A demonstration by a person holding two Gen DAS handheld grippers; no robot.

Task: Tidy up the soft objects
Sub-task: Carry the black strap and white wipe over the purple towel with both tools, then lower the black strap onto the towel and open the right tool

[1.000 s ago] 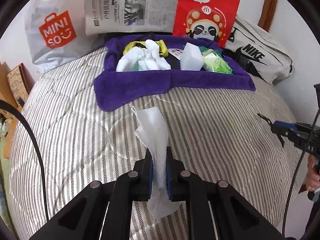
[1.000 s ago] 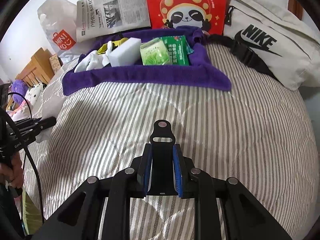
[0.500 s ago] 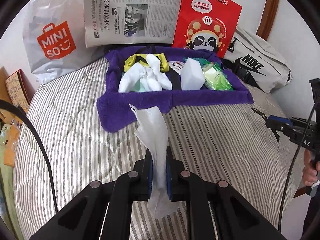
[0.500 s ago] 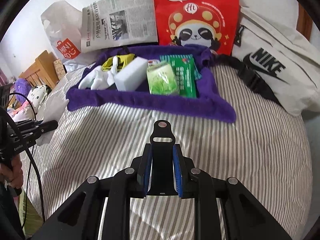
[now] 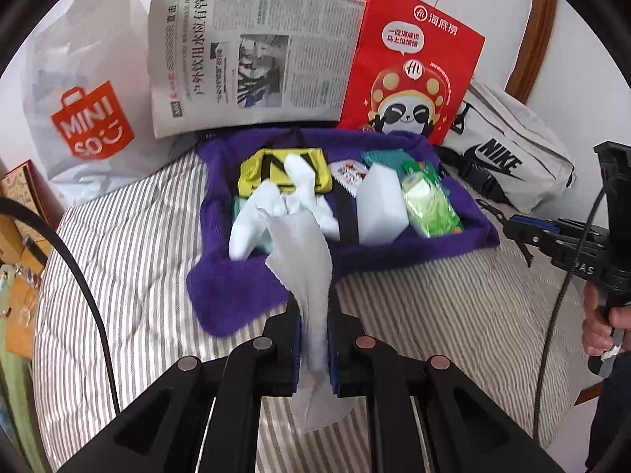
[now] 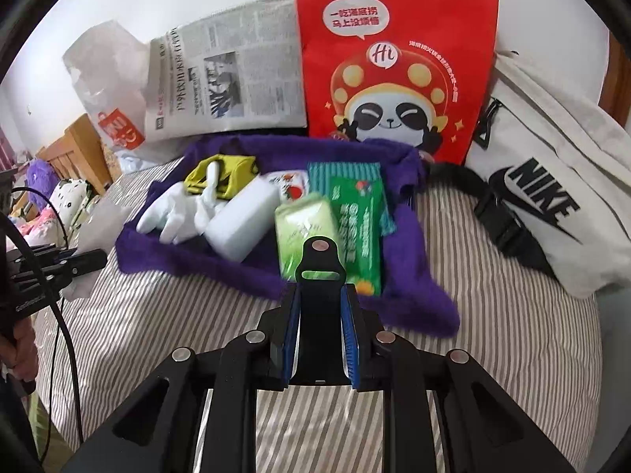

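We carry tissue [image 5: 311, 276] pinched in left gripper [image 5: 313, 339] toward purple tray [image 5: 221, 299]; right gripper [image 6: 320, 335] jaws clamp black tab [image 6: 320, 272].

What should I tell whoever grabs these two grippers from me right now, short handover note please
Left gripper: shut on a white tissue, held just short of the purple towel tray.
Right gripper: shut on a black clip-like piece, near the tray's front edge.
In the tray: white socks, yellow cloth, white sponge block, green wipes pack.
Left to do: drop the tissue in the tray.
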